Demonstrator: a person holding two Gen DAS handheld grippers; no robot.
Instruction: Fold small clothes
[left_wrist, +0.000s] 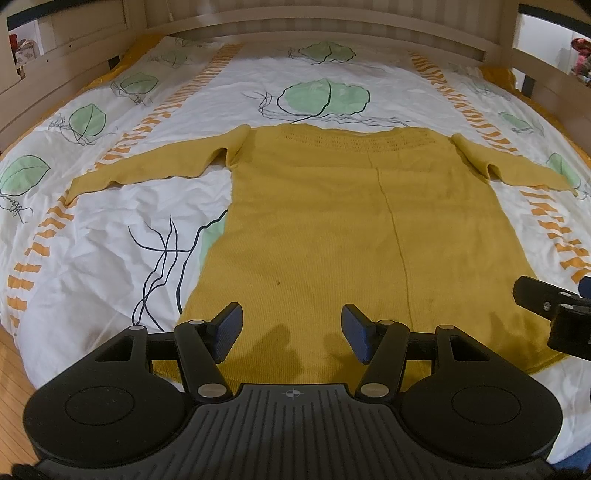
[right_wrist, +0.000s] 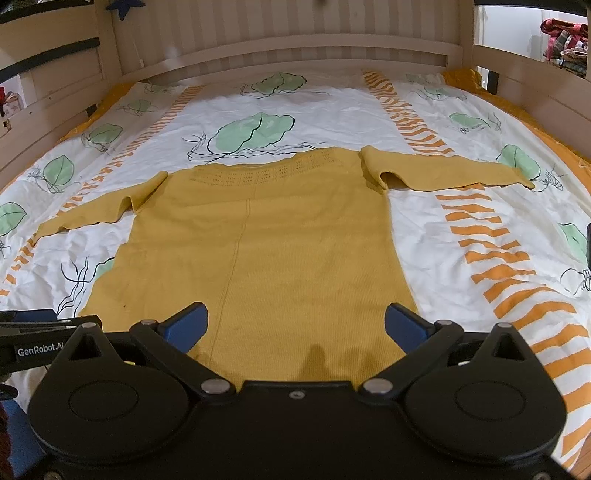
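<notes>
- The bed (left_wrist: 110, 229), under a white cover printed with green leaves and orange stripes, fills both views ahead of the jaws, and a pale wooden headboard (right_wrist: 280, 40) closes it off at the far end.
- The yellow sweater (left_wrist: 317, 229) lies flat on the bed straight ahead of both pairs of jaws, with its hem nearest them and its neckline farthest off.
- Its body looks smooth and is in a single layer, so no fold has been made; as far as I can judge, the task is at its very start, with only the spreading-out done.
- The left sleeve (left_wrist: 147, 166) stretches out well to the left of the jaws, and the right sleeve (right_wrist: 443, 170) well to the right; both still need turning in over the body before the body itself is folded.
- The left gripper (left_wrist: 291, 332) hovers over the left part of the hem, its jaws spread wide with bare knit showing between them and nothing pinched.
- The right gripper (right_wrist: 295, 325) hovers over the right part of the hem, its jaws likewise spread and empty; whether the fingertips touch the cloth I cannot tell.
- The two tools sit just beside one another, each showing at the edge of the other's view.
</notes>
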